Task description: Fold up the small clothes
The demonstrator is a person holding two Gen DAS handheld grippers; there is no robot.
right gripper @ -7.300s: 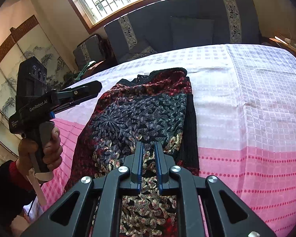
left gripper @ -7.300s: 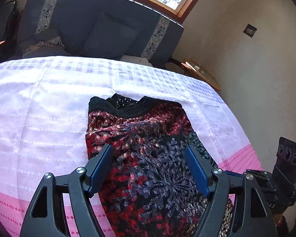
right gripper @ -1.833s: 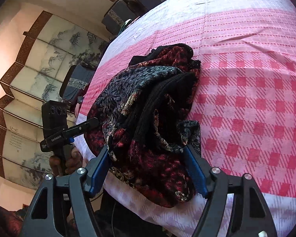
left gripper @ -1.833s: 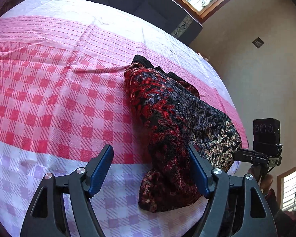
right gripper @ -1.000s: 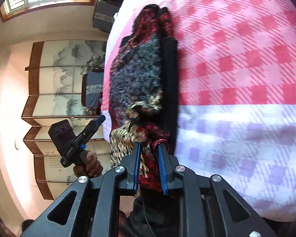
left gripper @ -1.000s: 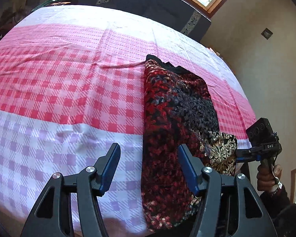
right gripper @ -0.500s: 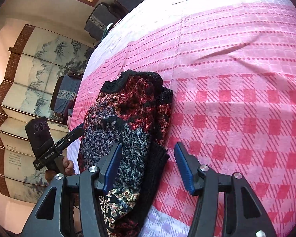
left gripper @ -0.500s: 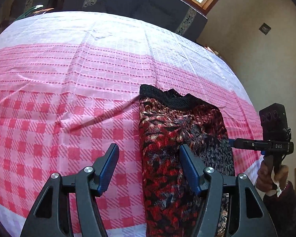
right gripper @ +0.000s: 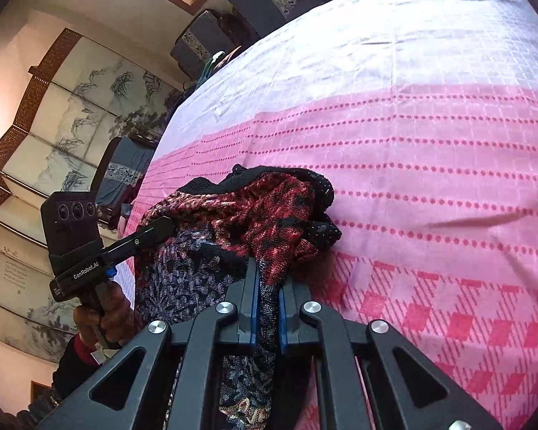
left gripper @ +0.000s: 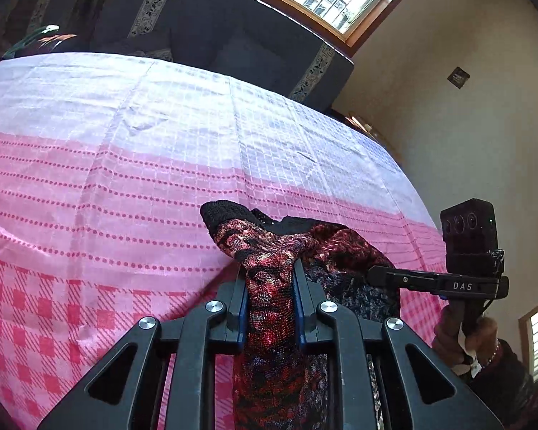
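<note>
Half a second ago both tools stood spread over the garment [left gripper: 269, 286]; now the left tool [left gripper: 270, 297] is closing, pinching its left edge. The right tool [right gripper: 267, 301] is clenched on the right edge, bunching it on the pink-checked worktop [left gripper: 89, 197].

Both wrist cams close, angled down over garment [left gripper: 269, 308] [right gripper: 233, 236] on shared checked cloth [left gripper: 107, 179].

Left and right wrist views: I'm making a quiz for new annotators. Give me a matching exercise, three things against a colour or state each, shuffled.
Things:
1. garment
2. tablecloth
3. right gripper

States:
A. pink and white checks
B. shut on a bunch of fabric
C. red and dark pattern, black lace edge

Pairs: 1-C, 2-A, 3-B
</note>
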